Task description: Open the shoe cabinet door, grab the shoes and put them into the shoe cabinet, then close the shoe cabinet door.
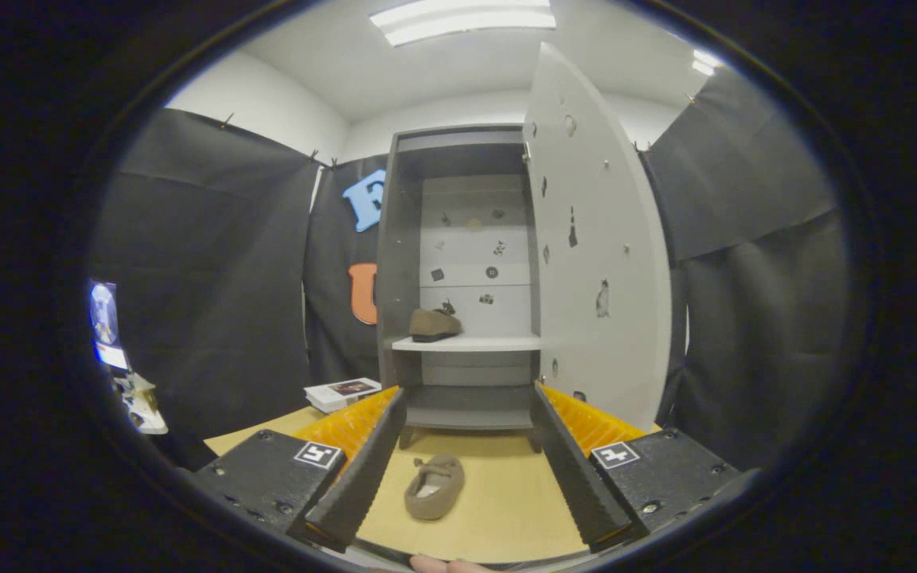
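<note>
I took the shoe cabinet (466, 270) as my landmark, standing at the far end of the worktop (506, 509) against the black cloth wall. Left of the cabinet, near its base, a small stack of books (341, 393) lay on the worktop. Inside the cabinet, one brown shoe (434, 324) sat on the left part of the white middle shelf (474, 344), with a darker lower shelf (470, 414) under it. In front of the cabinet, a second brown shoe (433, 486) lay on the worktop with its opening facing up, well apart from the cabinet's feet. My claw (466, 469) was released, its two fingers spread wide and touching nothing; that second shoe lay between them, nearer the left finger (359, 477) than the right finger (578, 477). On the cabinet's right side, the door (598, 255) stood swung open, its pale inner face dotted with small dark marks.
</note>
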Demonstrator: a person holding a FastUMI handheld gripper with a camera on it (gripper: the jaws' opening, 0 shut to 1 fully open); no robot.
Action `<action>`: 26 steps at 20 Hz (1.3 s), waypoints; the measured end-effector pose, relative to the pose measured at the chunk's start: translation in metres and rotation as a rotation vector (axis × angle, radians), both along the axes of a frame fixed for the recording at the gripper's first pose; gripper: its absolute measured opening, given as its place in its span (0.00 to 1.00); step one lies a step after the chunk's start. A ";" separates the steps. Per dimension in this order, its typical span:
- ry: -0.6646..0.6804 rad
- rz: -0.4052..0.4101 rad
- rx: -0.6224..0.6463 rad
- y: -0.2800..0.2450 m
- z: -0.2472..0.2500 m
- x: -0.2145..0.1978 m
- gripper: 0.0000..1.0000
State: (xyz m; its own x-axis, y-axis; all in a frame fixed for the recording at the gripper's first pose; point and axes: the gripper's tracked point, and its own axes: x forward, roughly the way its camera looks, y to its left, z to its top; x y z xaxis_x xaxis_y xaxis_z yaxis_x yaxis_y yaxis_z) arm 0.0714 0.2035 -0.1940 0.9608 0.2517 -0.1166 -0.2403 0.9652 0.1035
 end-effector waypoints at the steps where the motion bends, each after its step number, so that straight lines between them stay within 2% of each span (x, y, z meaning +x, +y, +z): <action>1: 0.001 -0.002 0.007 0.007 -0.007 0.008 0.99; 7: 0.058 -0.056 -0.004 0.046 -0.079 0.048 0.99; 15: 0.284 -0.057 -0.024 0.102 -0.206 0.089 0.99; 21: 0.447 -0.040 -0.032 0.128 -0.282 0.111 0.96; 24: 0.523 -0.009 0.018 0.141 -0.308 0.119 0.92; 26: 0.561 -0.001 0.001 0.142 -0.326 0.130 0.80</action>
